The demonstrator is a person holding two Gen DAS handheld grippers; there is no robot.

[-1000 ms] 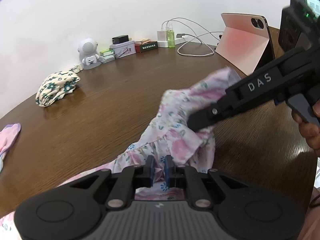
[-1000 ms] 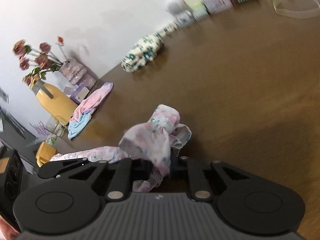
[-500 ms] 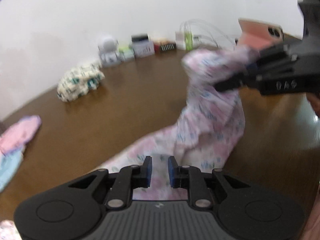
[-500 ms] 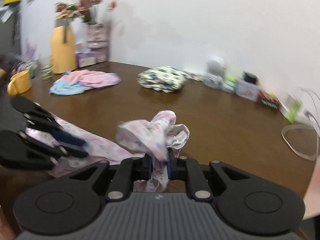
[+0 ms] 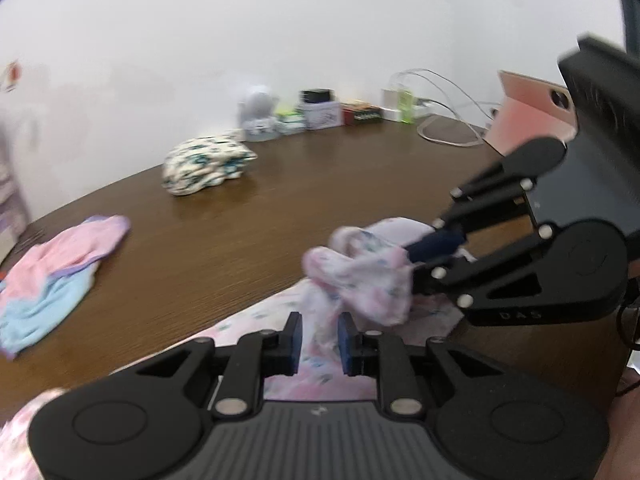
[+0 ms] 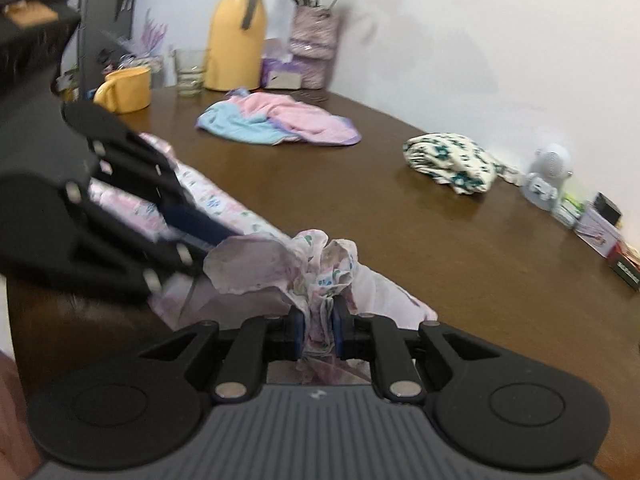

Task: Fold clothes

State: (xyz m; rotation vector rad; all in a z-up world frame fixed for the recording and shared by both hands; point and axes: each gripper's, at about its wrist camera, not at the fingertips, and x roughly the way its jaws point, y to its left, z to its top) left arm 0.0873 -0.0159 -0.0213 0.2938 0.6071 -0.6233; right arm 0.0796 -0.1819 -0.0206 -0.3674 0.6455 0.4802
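Pink floral garment [image 6: 256,256]: bunched at the near edge of the brown wooden table [image 6: 440,232]. Right gripper [image 6: 318,332] pinches a gathered fold. Left gripper [image 5: 320,338]: jaws opening, cloth between the pads, apparently loose. Folded green-patterned cloth [image 5: 204,164] near the far edge.

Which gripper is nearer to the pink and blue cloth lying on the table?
Left. The left gripper sits on the side of the pink and blue cloth; the right gripper, shut on the floral garment, is farther along the table, toward the tablet side.
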